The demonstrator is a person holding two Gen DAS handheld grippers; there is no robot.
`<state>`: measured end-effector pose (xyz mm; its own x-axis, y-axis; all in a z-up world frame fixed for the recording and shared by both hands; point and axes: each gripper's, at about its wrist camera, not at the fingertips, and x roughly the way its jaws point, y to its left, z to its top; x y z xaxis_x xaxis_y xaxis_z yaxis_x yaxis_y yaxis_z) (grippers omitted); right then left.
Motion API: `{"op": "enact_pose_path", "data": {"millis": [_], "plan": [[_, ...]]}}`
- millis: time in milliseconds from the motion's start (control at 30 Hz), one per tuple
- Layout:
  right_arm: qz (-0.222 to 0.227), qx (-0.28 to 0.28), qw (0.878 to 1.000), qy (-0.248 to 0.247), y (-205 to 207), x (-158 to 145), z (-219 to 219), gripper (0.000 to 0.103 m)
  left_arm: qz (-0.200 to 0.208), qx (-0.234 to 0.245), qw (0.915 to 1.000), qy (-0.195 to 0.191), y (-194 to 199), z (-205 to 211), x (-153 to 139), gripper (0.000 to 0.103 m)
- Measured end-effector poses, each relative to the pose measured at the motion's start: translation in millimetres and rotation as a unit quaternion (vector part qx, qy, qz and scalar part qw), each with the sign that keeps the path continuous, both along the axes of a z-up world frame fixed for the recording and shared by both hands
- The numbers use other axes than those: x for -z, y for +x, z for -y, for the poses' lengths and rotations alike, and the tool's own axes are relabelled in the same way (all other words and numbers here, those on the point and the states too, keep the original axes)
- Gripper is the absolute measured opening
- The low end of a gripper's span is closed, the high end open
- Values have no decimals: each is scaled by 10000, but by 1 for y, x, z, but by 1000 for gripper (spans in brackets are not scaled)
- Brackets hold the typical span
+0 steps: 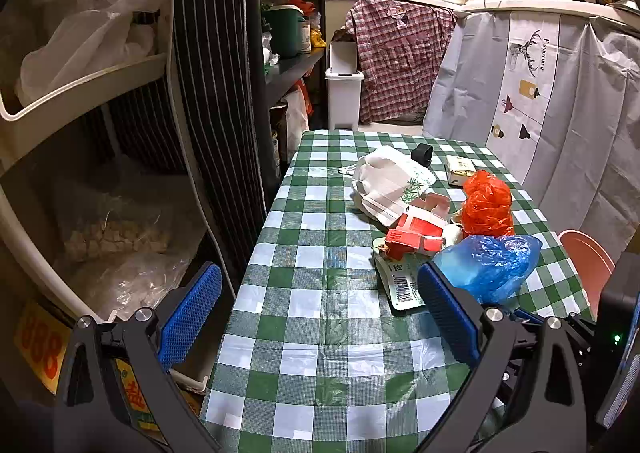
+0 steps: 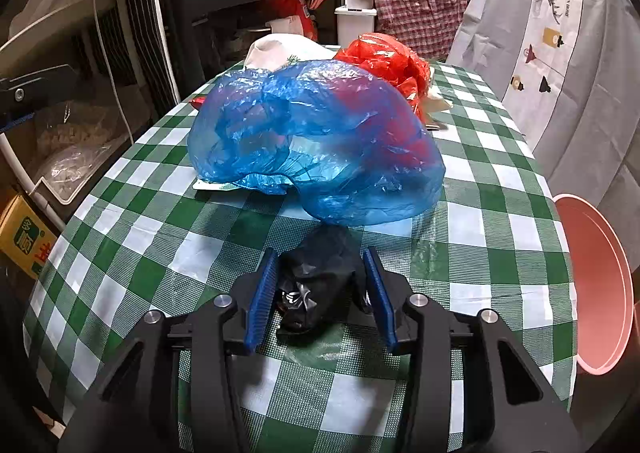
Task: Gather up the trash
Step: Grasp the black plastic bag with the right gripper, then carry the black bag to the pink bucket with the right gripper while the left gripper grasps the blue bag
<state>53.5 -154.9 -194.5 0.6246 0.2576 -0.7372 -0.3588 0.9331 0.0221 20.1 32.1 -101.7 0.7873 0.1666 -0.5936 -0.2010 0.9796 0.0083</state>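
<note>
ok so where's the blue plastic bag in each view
Left wrist view: the blue plastic bag lies right of centre, just past the left gripper's right-hand finger, in front of the orange bag.
Right wrist view: it fills the centre, beyond the right gripper.
Shared landmark: the pink bin at the table's right edge.

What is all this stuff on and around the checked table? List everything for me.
blue plastic bag: one, blue, crumpled mid-table
orange plastic bag: one, orange, behind the blue one
black crumpled bag: one, black, between the right gripper's pads
red and white carton: one, flattened, beside the orange bag
white paper bag: one, white, far side of the pile
tablecloth: one, green and white check
pink bin: one, at the table's right edge
white pedal bin: one, beyond the table
left hand-held gripper: open, empty
right hand-held gripper: around the black bag
</note>
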Motion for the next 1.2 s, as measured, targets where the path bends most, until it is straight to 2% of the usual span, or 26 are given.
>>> {"op": "enact_pose_path", "data": {"millis": [267,533,667,867,1033,1133,1167,1200], "plan": [[100,-38,9999,26,-15,-15,8,36,-2,197,9998,-65,2,6,2,95],[304,316,9988,232,-29,-39,36,34,290,941,9948,-277,3,40,3,95],[366,669,9967,293,-28,-51,55,34,265,1341,9903,-263,10,63,11,94],[353,1036,9934,338,-23,-50,77,34,1,1517,9880,-292,32,82,38,70],[248,1093,9932,300,-19,-40,81,34,-3,1632,9864,-198,37,90,48,61],[196,1118,9930,321,-16,-37,81,34,-18,1722,9850,-117,40,96,53,38],[186,1119,9930,318,-16,-35,81,34,-43,1749,9845,-94,40,98,56,23],[182,1117,9931,311,-16,-35,81,34,-72,1780,9840,-77,41,100,59,16]]}}
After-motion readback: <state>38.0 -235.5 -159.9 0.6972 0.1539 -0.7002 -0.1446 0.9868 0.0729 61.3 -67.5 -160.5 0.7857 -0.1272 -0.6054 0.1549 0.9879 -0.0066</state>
